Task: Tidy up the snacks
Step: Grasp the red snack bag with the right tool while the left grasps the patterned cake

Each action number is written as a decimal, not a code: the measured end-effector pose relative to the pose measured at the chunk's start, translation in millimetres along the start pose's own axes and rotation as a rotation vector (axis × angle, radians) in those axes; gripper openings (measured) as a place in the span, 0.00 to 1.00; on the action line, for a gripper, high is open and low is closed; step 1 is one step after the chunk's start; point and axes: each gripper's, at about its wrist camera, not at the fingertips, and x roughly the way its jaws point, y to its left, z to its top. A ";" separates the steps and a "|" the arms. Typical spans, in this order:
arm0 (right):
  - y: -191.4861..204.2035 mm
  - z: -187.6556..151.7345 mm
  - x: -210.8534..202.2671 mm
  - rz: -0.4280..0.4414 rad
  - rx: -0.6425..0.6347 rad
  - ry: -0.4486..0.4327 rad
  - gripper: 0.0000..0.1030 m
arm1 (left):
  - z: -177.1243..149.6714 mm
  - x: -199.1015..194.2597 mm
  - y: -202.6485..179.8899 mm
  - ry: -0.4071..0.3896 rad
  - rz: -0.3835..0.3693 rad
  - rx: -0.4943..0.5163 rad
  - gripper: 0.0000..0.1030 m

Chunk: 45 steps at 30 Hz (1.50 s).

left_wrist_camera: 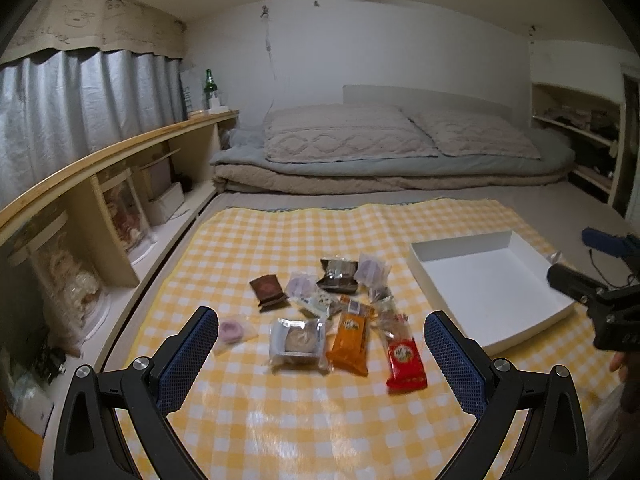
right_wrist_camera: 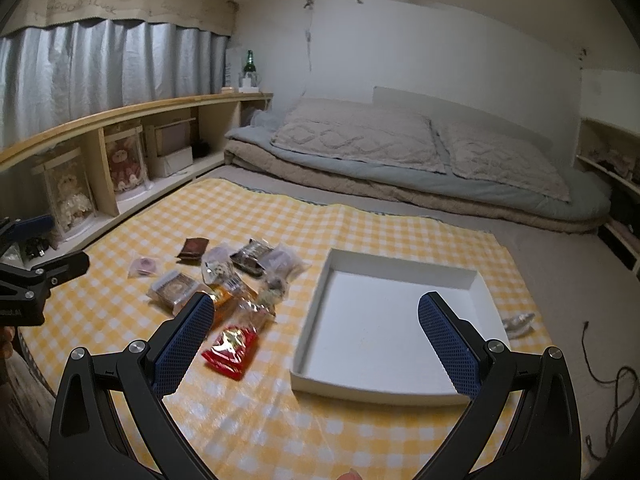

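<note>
Both tongs hang released above a yellow-checked cloth (left_wrist_camera: 280,420) spread on the floor of a bedroom, neither one touching anything. The left tongs (left_wrist_camera: 320,332) have their blue-padded fingers spread wide, and between them in the left wrist view lies the near edge of a loose pile of snacks. Closest are a clear-wrapped round cake (left_wrist_camera: 297,340), an orange packet (left_wrist_camera: 350,340) just beside it, and a red packet (left_wrist_camera: 404,362) to the right of that. Further back sit a brown sachet (left_wrist_camera: 267,290), a dark tray-shaped pack (left_wrist_camera: 338,276) and two pale purple-tinted bags (left_wrist_camera: 372,270); a small pink-filled bag (left_wrist_camera: 232,330) lies apart to the left, close to the left finger.

The right tongs (right_wrist_camera: 316,336) are also spread open, hovering over a shallow white box (right_wrist_camera: 384,320) that rests on the cloth to the right of the pile and holds nothing. In this view the red packet (right_wrist_camera: 232,348) lies between the box and the left finger. A crumpled silvery wrapper (right_wrist_camera: 518,322) lies just off the box's right side.

Behind the cloth are folded bedding (left_wrist_camera: 360,168) with two pillows and a low wooden shelf (left_wrist_camera: 120,148) under grey curtains
</note>
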 end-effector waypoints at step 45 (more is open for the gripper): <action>73.1 -57.5 247.6 0.168 0.120 0.729 0.57 | 11.0 338.1 55.7 0.717 -0.031 -0.169 0.61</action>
